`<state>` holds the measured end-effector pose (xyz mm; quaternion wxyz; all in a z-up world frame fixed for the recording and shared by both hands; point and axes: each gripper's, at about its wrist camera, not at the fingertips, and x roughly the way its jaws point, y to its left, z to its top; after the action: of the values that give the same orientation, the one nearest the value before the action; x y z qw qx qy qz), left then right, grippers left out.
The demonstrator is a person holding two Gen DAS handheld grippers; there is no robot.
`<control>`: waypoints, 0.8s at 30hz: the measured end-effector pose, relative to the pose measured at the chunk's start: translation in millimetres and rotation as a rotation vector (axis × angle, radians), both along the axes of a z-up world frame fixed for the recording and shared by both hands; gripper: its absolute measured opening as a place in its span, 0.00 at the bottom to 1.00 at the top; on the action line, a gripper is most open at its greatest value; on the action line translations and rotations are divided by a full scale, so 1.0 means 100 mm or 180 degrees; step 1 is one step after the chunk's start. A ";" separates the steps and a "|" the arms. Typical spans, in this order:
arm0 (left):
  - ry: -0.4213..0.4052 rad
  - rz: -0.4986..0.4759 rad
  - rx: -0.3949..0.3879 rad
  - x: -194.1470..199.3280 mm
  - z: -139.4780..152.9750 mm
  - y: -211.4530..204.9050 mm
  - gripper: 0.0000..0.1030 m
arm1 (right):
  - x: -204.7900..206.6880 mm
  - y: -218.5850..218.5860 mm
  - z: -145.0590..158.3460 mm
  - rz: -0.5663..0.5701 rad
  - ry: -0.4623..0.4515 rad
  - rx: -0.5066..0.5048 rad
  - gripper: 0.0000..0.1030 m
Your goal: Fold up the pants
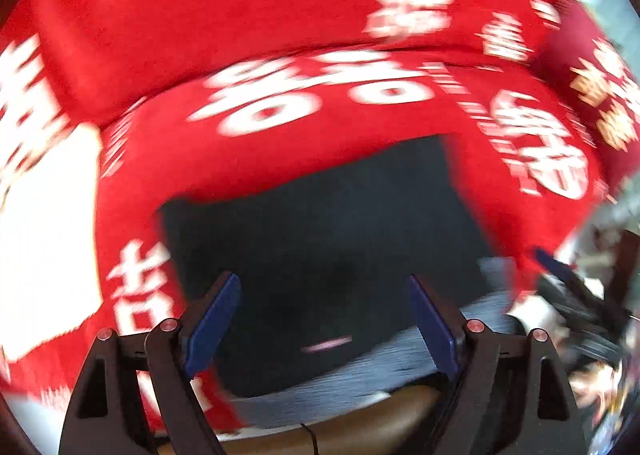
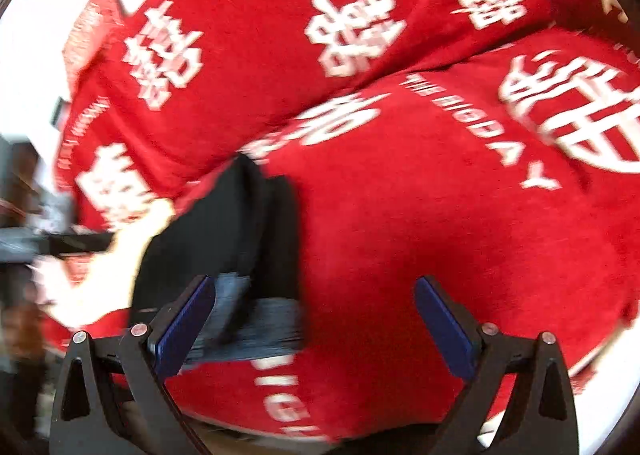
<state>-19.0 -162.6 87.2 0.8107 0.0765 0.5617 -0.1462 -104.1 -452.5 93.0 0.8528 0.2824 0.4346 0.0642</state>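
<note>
Black pants (image 1: 320,239) lie folded into a rectangle on the red printed cover (image 1: 280,35). Left gripper (image 1: 324,319) hangs over their near edge, jaws apart, empty. Right gripper (image 2: 316,319) sits to their right, jaws apart, empty.

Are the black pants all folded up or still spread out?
Folded. The black pants lie as a compact rectangle with straight edges on the red cover, layers stacked at one edge; no legs spread out.
</note>
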 end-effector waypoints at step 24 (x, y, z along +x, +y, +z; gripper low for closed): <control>-0.0115 0.0841 -0.0188 0.09 -0.49 0.87 0.83 | 0.37 0.67 0.12 -0.0022 0.0269 -0.0817 0.71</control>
<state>-10.1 -76.1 38.3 0.8348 -0.0195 0.5477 -0.0532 -66.6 -385.7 104.7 0.8630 0.1750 0.4738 -0.0069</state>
